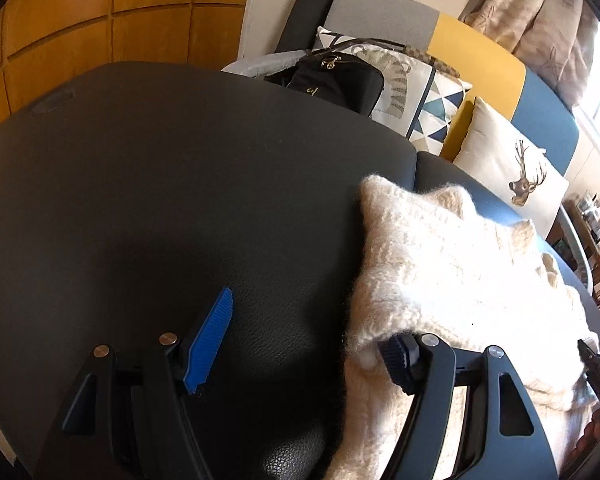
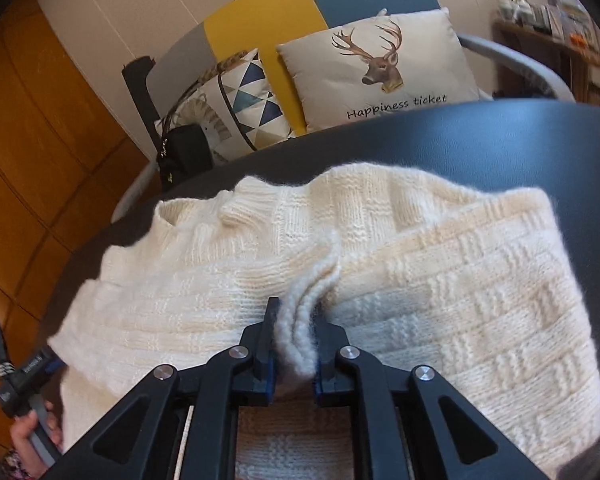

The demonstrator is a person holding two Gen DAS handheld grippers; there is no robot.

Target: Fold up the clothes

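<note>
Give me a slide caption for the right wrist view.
Right hand-held gripper pinches a fold of the cream knit sweater on the dark table.

Your left hand-held gripper (image 1: 304, 344) is angling downward, jaws standing wide apart, nothing pinched between them. Your right hand-held gripper (image 2: 294, 340) is tilting down too, jaws clamping tight on a knit fold. Your left hand (image 2: 32, 436) is gripping its handle.

Between my right tool's (image 2: 294, 354) matt black plastic fingers sits the fuzzy, chunky cream knit of the sweater (image 2: 440, 280), ribbed at its edge. Under my left tool (image 1: 308, 344), with its ridged blue rubbery pad, the bench (image 1: 160, 200) looks like dark, faintly grained leatherette with a soft sheen.
</note>
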